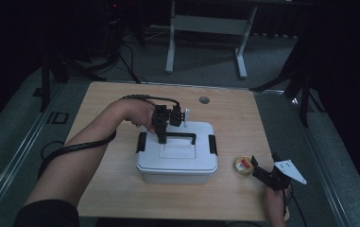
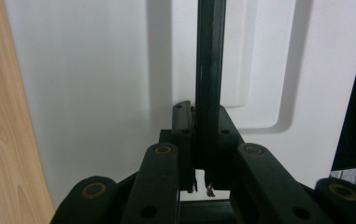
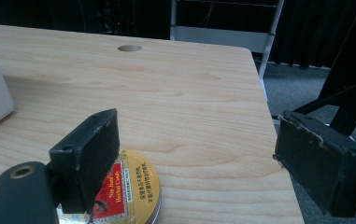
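A white plastic box (image 1: 177, 163) with a lid stands in the middle of the wooden table (image 1: 116, 101). A black carrying handle (image 1: 182, 135) lies across its lid. My left gripper (image 1: 162, 136) points down onto the lid and is shut on the handle's left end. In the left gripper view the handle bar (image 2: 209, 70) runs straight up between the closed jaws of my left gripper (image 2: 202, 122). My right gripper (image 1: 261, 173) rests open at the table's near right. A round gold tin (image 1: 244, 164) with a red label (image 3: 119, 193) lies just under its left pad (image 3: 91, 154). Nothing is between the jaws of my right gripper (image 3: 199, 154).
Black latches (image 1: 212, 144) clamp both ends of the lid. A round cable hole (image 1: 204, 100) lies near the table's far edge. A white desk frame (image 1: 206, 28) stands on the floor beyond. The table's right edge (image 3: 274, 140) is close to my right gripper.
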### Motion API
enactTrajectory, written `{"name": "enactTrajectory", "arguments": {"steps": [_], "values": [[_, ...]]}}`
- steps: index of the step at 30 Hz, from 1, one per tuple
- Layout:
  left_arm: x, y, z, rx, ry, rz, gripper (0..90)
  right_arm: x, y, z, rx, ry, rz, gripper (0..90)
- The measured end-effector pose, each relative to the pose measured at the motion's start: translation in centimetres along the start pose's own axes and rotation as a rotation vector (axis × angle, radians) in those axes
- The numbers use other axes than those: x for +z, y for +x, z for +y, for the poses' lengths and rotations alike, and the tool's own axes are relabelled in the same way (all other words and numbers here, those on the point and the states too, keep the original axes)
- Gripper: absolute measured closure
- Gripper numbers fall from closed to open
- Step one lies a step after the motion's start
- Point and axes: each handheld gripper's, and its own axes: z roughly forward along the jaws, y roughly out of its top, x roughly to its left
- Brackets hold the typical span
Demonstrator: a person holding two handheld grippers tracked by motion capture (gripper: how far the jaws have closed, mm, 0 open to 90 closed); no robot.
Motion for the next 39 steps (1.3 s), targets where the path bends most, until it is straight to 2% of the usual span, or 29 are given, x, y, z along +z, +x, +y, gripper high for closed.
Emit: {"name": "enactTrajectory", "arguments": {"steps": [5, 12, 18, 23, 33, 39], "values": [[-0.4, 0.0, 0.0, -0.006, 0.002, -0.005, 83.3, 0.0, 0.0, 0.0, 0.001, 0.000, 0.000, 13.5], [-1.3, -0.2, 0.1, 0.007, -0.006, 0.004, 83.5, 0.0, 0.0, 0.0, 0.003, 0.000, 0.001, 13.5], [-2.9, -0.4, -0.3, -0.003, -0.034, 0.019, 83.5, 0.0, 0.0, 0.0, 0.003, 0.000, 0.001, 13.5], [-4.1, -0.7, -0.8, -0.011, -0.029, 0.034, 83.5, 0.0, 0.0, 0.0, 0.003, 0.000, 0.001, 13.5], [-5.5, -1.1, -3.2, -0.040, -0.043, 0.045, 83.5, 0.0, 0.0, 0.0, 0.003, 0.003, 0.000, 13.5], [-5.9, -1.4, -5.4, -0.081, -0.044, 0.049, 83.5, 0.0, 0.0, 0.0, 0.001, 0.006, -0.002, 13.5]]}}
